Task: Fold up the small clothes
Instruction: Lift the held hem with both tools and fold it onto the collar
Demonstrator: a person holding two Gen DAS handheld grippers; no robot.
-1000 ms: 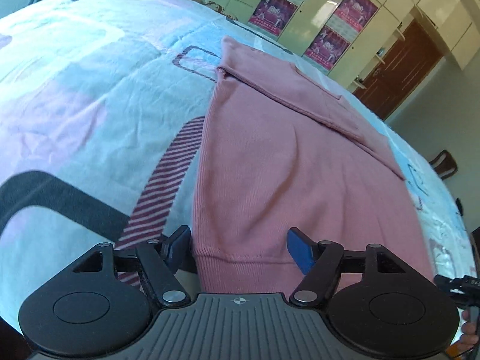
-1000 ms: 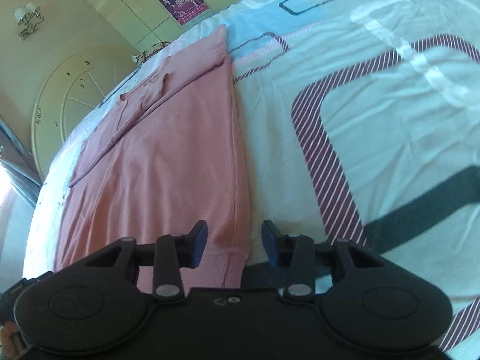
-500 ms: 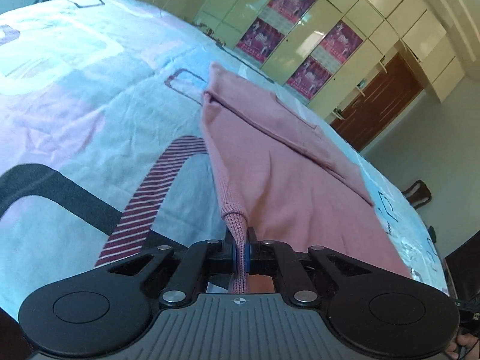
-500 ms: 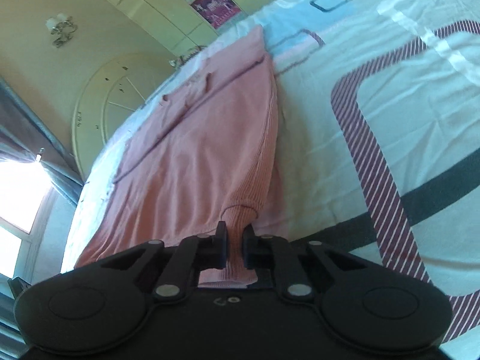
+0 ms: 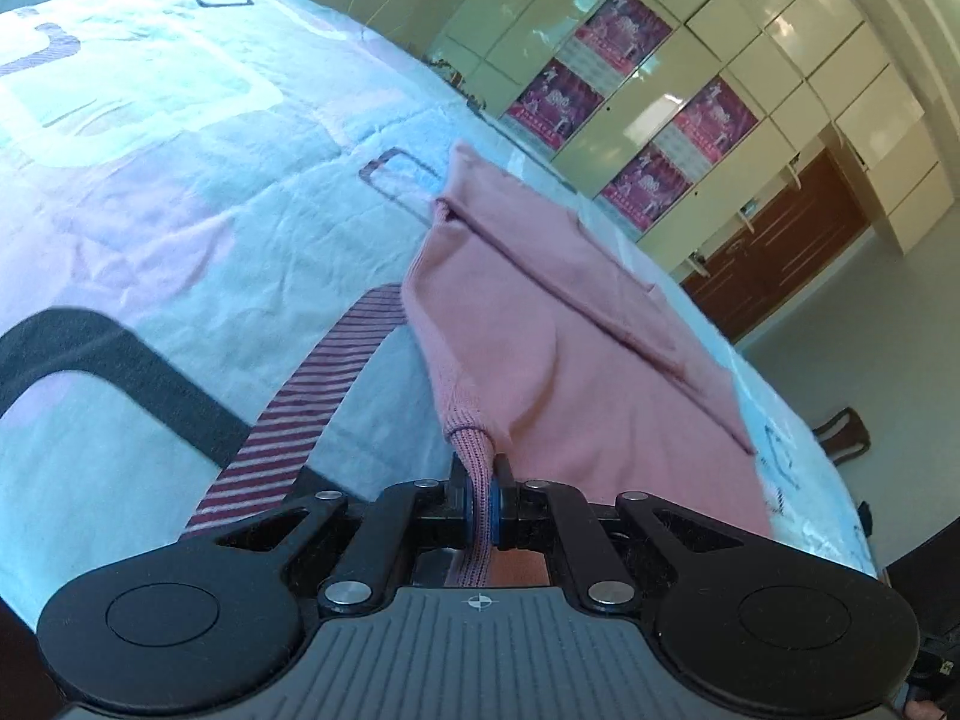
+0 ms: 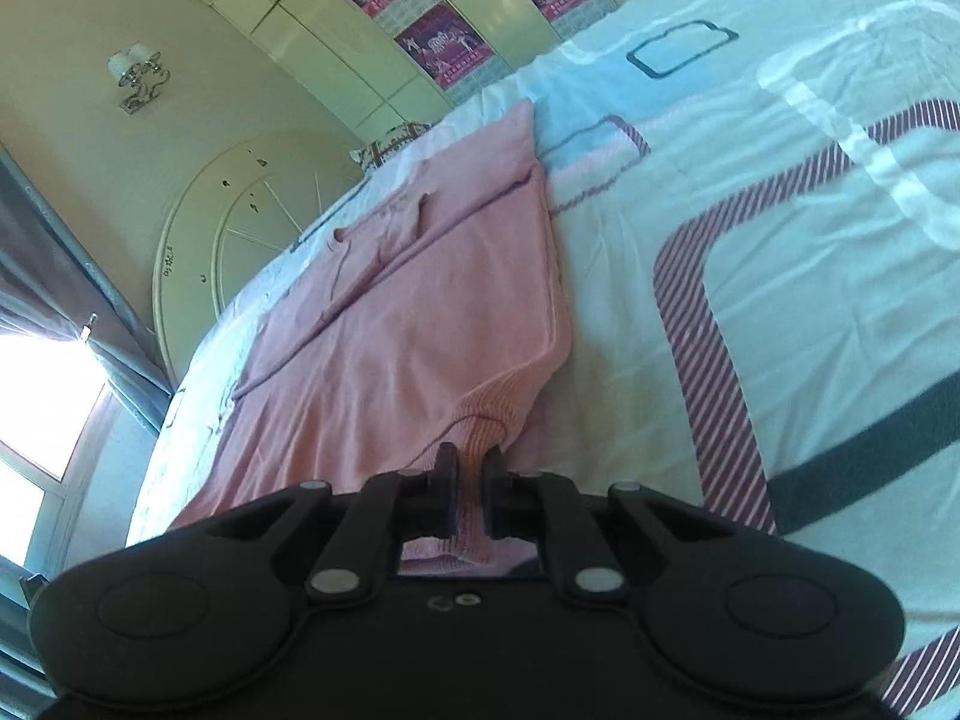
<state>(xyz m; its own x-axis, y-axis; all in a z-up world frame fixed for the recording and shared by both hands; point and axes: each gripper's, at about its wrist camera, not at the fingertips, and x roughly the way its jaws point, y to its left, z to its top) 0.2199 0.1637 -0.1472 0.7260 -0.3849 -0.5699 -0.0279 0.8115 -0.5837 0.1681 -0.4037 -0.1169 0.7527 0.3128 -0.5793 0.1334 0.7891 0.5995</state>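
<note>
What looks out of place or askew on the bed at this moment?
Nothing is spilled or damaged. The pink sweater lies on the patterned bedsheet, but its ribbed hem is pulled up at both near corners, pinched by the left gripper and the right gripper. This fits the folding.

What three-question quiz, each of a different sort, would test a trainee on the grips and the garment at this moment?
1. True or false: the left gripper is shut on the pink sweater's ribbed hem.
2. The right gripper holds: A) the bedsheet, B) the sweater's hem, C) nothing.
3. Fill in: the sweater's far part lies on the ____.

Key: 1 true; 2 B; 3 bedsheet.
</note>
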